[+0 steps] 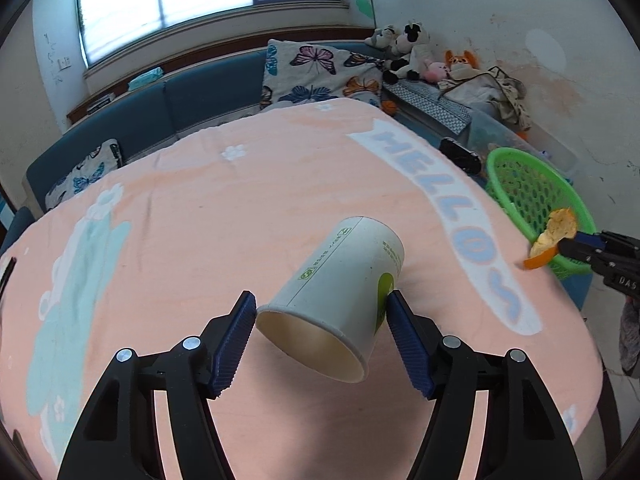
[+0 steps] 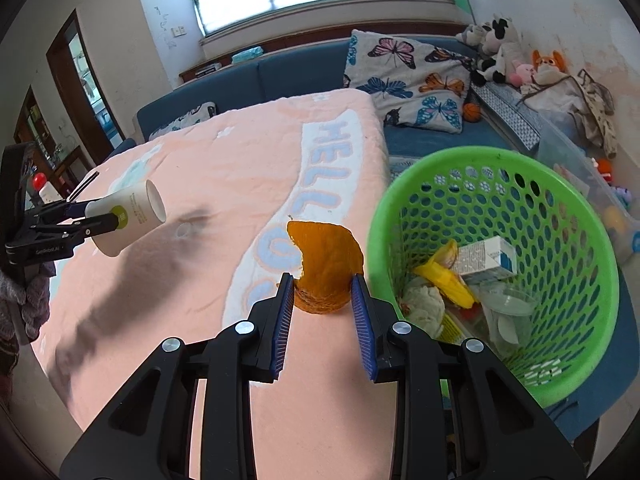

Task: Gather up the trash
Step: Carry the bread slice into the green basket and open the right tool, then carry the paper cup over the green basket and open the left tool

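Observation:
A white paper cup (image 1: 340,280) hangs tilted above the pink tablecloth (image 1: 200,220), mouth toward the camera, with my left gripper (image 1: 320,300) shut on its sides. The right wrist view shows the same cup (image 2: 132,216) at the far left, lifted and casting a shadow. My right gripper (image 2: 322,280) is shut on a piece of orange peel (image 2: 324,264), held just left of the green mesh basket (image 2: 376,240). In the left wrist view the peel (image 1: 554,236) hangs in front of the basket's rim (image 1: 504,152), beyond the table's right edge.
The basket holds a small carton (image 2: 488,256), a banana peel (image 2: 444,276) and clear plastic scraps. A blue sofa (image 1: 192,100) with butterfly cushions (image 2: 404,80) runs behind the table. Plush toys (image 2: 500,48) and a clear storage bin (image 2: 580,164) sit at the right.

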Demonstrator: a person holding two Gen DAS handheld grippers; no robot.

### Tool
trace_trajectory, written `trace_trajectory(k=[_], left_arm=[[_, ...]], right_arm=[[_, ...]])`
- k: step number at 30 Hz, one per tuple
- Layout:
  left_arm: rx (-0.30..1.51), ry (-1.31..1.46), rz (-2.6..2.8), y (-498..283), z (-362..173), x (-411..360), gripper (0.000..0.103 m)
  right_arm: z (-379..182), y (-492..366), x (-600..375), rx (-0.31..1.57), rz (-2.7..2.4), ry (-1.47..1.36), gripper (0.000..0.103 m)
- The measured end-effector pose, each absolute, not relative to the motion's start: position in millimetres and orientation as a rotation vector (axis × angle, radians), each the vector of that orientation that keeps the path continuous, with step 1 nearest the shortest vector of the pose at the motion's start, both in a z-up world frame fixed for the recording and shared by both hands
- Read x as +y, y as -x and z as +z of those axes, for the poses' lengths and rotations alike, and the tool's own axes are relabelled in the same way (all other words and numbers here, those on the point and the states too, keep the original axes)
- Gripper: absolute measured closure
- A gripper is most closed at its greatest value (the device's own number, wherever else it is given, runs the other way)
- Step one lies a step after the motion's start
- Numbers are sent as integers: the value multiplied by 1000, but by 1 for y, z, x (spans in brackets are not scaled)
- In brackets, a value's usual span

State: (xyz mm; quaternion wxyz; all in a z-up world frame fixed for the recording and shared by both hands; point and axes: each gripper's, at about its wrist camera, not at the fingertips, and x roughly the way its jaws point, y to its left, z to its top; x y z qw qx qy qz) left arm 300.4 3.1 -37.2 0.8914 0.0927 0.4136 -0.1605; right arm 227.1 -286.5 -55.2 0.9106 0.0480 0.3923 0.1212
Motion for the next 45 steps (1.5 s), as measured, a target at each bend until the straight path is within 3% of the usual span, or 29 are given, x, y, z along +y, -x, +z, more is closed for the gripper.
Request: trace_trajectory(k=[12, 30, 37, 45], left_arm=[[834, -172, -413, -292, -20, -40, 38], [817, -220, -594, -291, -4, -166, 38], [827, -250, -647, -294, -9, -215, 38], [872, -276, -672, -300, -26, -256, 36]], right_arm=[[-37, -219, -331, 748, 170, -158, 73], [-36, -194, -410, 727, 9, -217, 67], [-34, -172, -424, 706, -21, -210, 54], [-39, -153, -441, 703, -46, -225, 48]])
